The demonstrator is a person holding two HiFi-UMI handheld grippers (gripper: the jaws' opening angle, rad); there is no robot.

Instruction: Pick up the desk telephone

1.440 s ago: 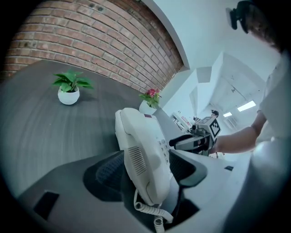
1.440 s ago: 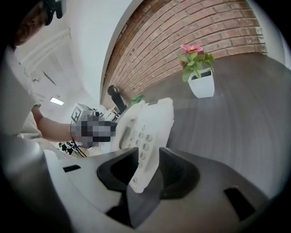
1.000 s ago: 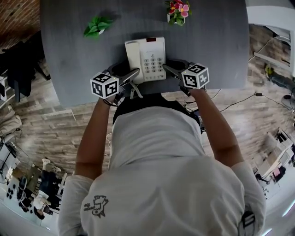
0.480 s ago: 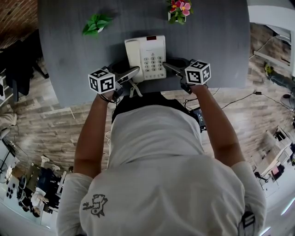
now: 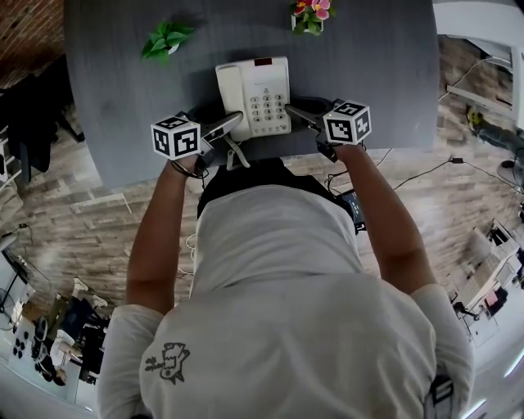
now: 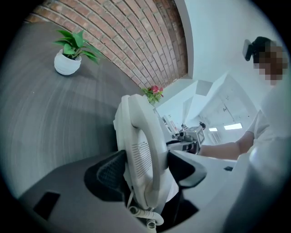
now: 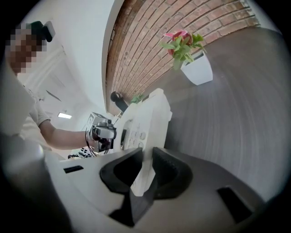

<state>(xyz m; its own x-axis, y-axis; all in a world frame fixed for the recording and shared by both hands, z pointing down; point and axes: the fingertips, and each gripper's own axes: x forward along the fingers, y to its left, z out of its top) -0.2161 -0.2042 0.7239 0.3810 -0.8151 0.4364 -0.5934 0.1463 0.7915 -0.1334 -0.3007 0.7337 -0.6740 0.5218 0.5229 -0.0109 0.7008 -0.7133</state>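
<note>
The desk telephone (image 5: 254, 96) is being held at the near edge of the grey counter (image 5: 131, 98), keypad up, with its handset (image 6: 152, 150) lying along its left side. It is being gripped from both sides. The left gripper (image 6: 145, 170) is being kept wide, its fingers (image 6: 107, 175) having just been closing and now being pressed against the handset side of the body. The right gripper (image 7: 146, 170) is being closed likewise, its fingers (image 7: 170, 170) being clamped on the telephone's thin right edge. The coiled cord (image 6: 145, 218) is hanging below the left fingers. Farther back, a green plant (image 5: 166, 41) and a flower pot (image 5: 309, 15) are standing well apart.
</note>
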